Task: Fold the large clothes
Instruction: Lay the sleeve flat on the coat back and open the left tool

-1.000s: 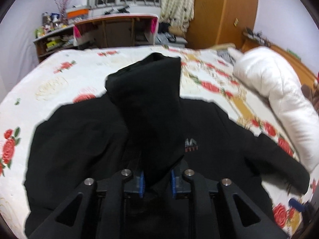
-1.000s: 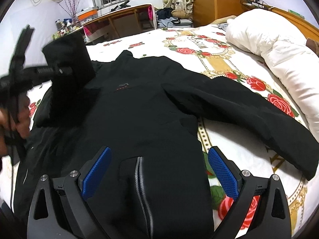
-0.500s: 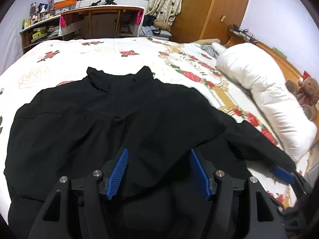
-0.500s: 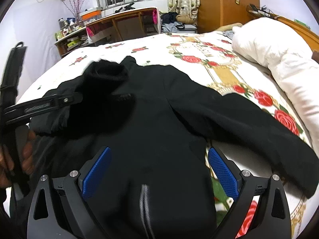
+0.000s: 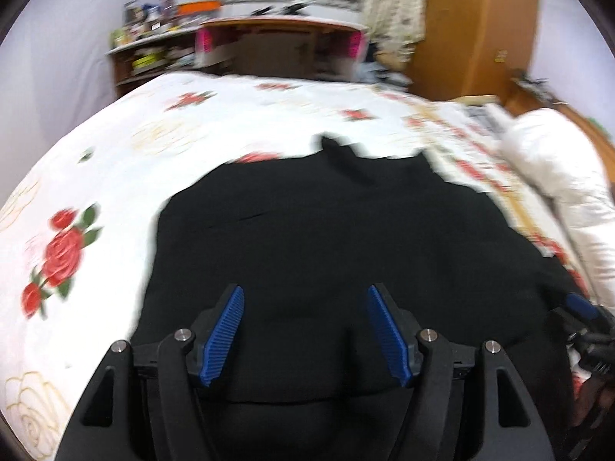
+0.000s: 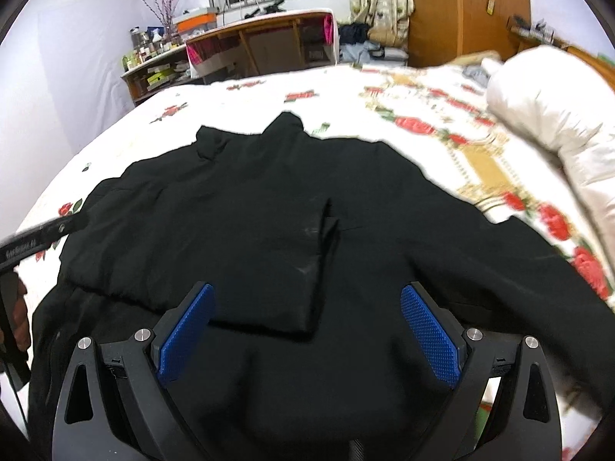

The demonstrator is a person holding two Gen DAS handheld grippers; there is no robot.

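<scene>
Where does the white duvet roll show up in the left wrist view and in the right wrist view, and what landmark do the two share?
Left wrist view: the white duvet roll lies at the right edge, beyond the black jacket.
Right wrist view: the roll sits upper right, on the bed's far right side.
Shared landmark: the wooden desk at the far side of the bed, top centre in both.

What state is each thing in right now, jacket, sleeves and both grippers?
Jacket: flat on the bed, partly folded.
Left sleeve: folded across the body.
Right sleeve: spread out, unfolded.
Left gripper: open, empty.
Right gripper: open, empty.
Pillow: lying at the bed's right edge.
</scene>
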